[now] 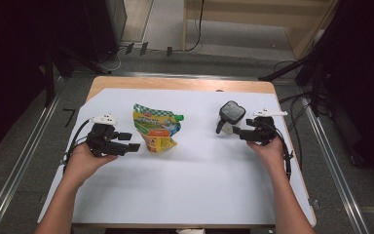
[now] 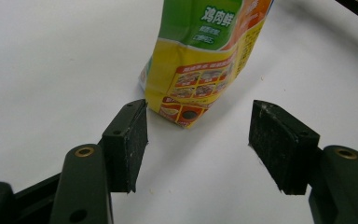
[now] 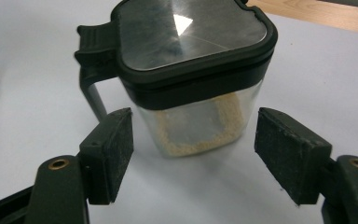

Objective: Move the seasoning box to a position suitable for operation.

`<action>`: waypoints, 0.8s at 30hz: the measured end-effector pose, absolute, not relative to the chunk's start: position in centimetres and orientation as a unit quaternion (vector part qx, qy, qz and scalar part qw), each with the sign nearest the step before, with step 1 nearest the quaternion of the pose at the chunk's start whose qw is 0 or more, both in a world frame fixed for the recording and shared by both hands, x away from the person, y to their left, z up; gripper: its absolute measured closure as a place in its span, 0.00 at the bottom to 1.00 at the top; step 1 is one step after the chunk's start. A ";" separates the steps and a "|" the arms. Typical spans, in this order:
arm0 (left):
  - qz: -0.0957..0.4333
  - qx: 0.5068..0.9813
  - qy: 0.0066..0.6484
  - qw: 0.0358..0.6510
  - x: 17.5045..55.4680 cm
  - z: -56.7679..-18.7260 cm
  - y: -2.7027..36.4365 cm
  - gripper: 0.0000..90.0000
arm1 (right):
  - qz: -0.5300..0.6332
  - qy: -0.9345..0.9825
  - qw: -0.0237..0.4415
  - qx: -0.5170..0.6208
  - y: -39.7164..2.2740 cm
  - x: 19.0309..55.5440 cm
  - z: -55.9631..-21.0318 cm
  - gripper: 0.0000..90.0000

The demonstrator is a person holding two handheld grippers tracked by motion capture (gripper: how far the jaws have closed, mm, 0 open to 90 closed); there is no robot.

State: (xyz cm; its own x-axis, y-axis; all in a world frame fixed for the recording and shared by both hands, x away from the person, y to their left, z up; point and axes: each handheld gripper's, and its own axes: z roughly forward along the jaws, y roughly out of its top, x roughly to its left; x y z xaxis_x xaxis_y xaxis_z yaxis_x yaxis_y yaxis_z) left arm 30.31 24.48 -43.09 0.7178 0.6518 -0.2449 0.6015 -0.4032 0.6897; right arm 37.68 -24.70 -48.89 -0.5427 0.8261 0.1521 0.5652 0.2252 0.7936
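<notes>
Fingers of the right gripper (image 3: 193,154) stand spread, released, just short of the clear jar (image 3: 191,79).

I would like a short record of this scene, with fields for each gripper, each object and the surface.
left gripper: jaws open, pointing at the pouch, not touching it
right gripper: jaws open, one on each side of the container, pads not pressing it
pouch: yellow and green, printed, with a green cap at its upper corner
container: clear body, dark lid with a handle, pale grains low inside, standing upright
surface: white sheet on a wooden table
</notes>
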 end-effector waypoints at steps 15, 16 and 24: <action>0.042 0.839 0.363 0.404 29.3 -43.1 23.9 0.43 | 0.446 0.781 0.156 0.409 -23.4 40.8 -51.3 0.15; 0.041 0.840 0.361 0.404 29.3 -43.2 23.9 0.43 | 0.445 0.780 0.157 0.410 -23.2 40.9 -51.4 0.15; 0.035 0.847 0.352 0.398 28.8 -43.4 23.1 0.43 | 0.439 0.777 0.173 0.417 -21.9 41.6 -52.0 0.13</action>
